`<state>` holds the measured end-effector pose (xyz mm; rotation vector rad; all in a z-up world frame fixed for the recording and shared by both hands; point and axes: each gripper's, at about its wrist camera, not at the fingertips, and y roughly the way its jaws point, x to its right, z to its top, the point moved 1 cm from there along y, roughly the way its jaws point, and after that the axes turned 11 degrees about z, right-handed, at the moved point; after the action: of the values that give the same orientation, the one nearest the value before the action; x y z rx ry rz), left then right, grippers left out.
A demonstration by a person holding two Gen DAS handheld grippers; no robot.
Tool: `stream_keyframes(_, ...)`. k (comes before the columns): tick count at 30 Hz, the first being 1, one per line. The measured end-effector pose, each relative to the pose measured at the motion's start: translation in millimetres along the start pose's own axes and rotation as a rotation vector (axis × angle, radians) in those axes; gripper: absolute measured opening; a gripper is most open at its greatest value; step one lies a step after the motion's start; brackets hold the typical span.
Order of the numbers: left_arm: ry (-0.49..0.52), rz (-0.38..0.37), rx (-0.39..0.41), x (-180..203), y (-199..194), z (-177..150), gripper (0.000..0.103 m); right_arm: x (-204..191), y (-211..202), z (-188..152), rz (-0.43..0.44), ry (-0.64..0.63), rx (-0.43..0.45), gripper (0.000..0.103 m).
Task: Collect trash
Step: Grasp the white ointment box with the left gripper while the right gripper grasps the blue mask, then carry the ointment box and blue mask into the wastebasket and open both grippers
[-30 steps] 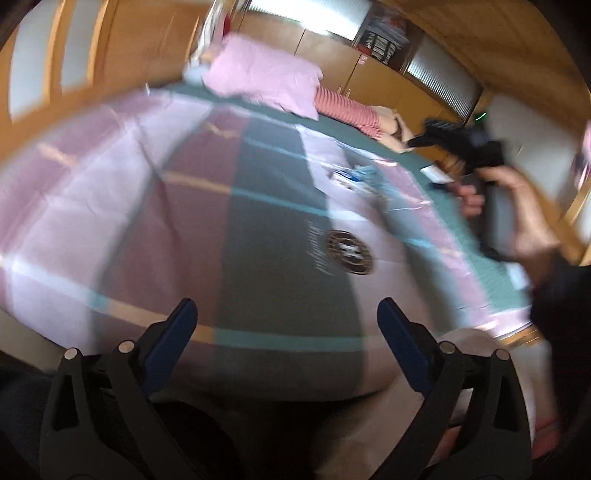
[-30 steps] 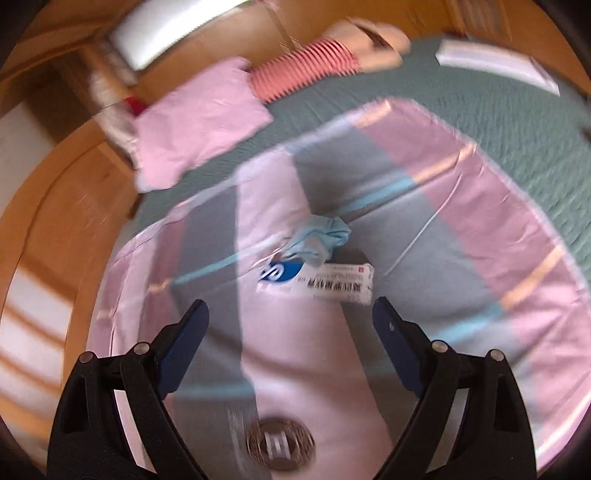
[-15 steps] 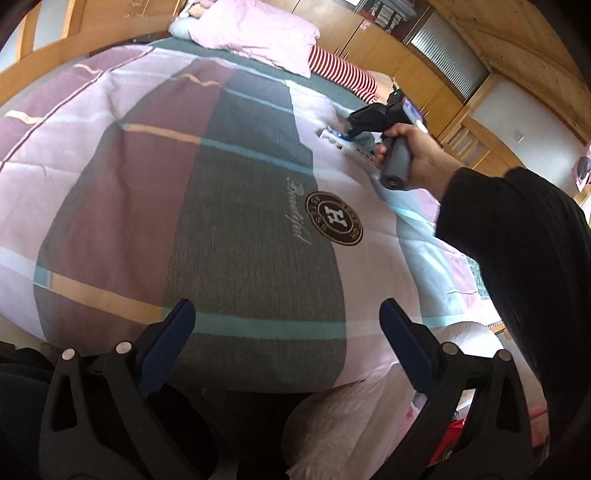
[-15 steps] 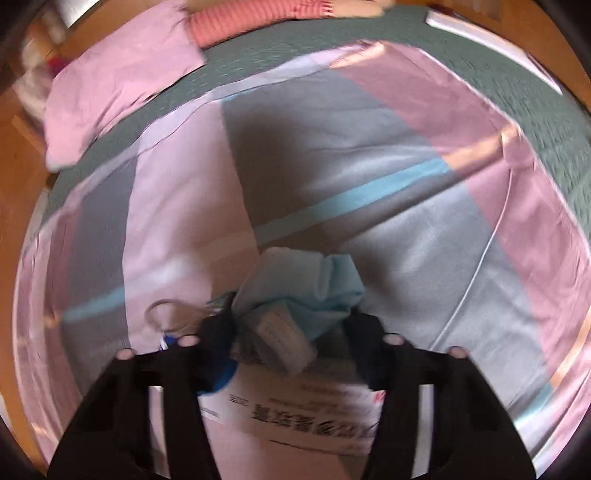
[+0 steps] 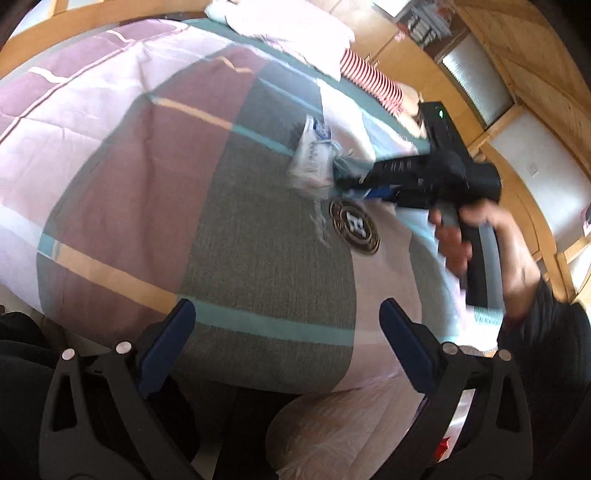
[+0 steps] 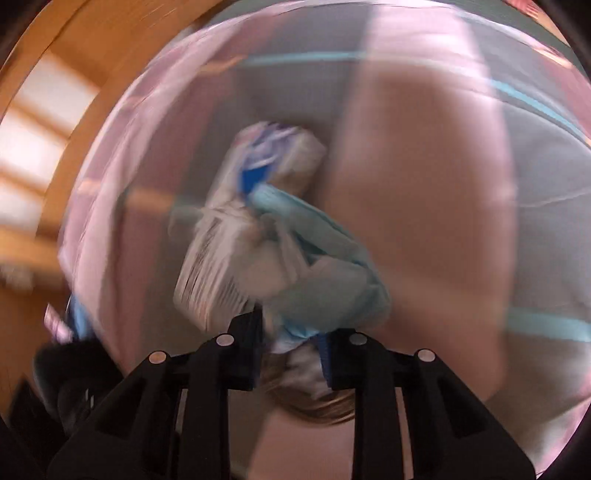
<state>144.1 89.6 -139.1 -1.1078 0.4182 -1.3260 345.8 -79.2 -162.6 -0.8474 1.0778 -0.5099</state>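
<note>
Right fingers (image 6: 248,354) pinching crumpled trash (image 6: 295,266), long axis pointing away

The setting is identified as a home bedroom. A bed is covered by a patchwork quilt (image 5: 207,206) in pink, maroon and grey blocks with teal stripes, marked with a round embroidered emblem (image 5: 354,227). A pink pillow (image 5: 291,33) is placed at the head. Wooden panelled walls (image 5: 532,55) and wooden cabinets with frosted panes (image 5: 476,85) are seen behind the bed.
</note>
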Motion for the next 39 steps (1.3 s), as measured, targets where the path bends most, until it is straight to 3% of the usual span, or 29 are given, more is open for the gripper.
stream_keyframes(2,-0.032,0.003,0.035,-7,-6,6,0.099,-12,-3,-7,0.01,-0.014,0.0,0.025)
stream_keyframes(7,-0.081,0.157,0.071,-13,5,52,0.099,-15,-32,-28,-0.097,-0.049,0.047,0.025)
stream_keyframes(10,-0.05,0.109,0.057,8,29,96,0.099,-6,-35,-42,-0.149,-0.021,0.028,0.025)
stream_keyframes(12,0.031,0.116,0.067,24,53,119,0.099,-3,-36,-53,-0.199,-0.022,0.026,0.025)
stream_keyframes(14,0.085,0.158,0.067,35,77,130,0.099,5,-42,-60,-0.247,-0.008,0.029,0.036)
stream_keyframes(16,0.155,0.204,0.032,45,103,137,0.099,14,-45,-61,-0.27,0.047,0.038,0.064)
stream_keyframes(17,0.182,0.203,0.016,47,111,138,0.099,20,-50,-62,-0.266,0.068,0.046,0.066)
stream_keyframes(20,0.288,0.212,-0.031,55,137,137,0.085,19,-51,-63,-0.252,0.095,0.059,0.069)
stream_keyframes(21,0.337,0.226,-0.006,59,139,134,0.08,19,-52,-63,-0.257,0.099,0.064,0.07)
stream_keyframes(22,0.381,0.234,0.02,61,138,131,0.07,18,-51,-62,-0.263,0.102,0.068,0.07)
stream_keyframes(23,0.404,0.239,0.023,62,142,131,0.053,16,-51,-62,-0.265,0.105,0.072,0.07)
stream_keyframes(26,0.321,0.245,0.034,48,130,140,0.045,5,-50,-57,-0.226,0.101,0.12,0.07)
stream_keyframes(31,0.188,0.328,0.153,19,88,148,0.041,-20,-40,-40,-0.153,0.086,0.208,0.086)
stream_keyframes(36,0.158,0.299,0.177,8,59,138,0.041,-29,10,-21,-0.174,0.075,0.135,0.086)
stream_keyframes(39,0.163,0.295,0.208,4,44,128,0.041,-31,29,-14,-0.219,0.083,0.125,0.044)
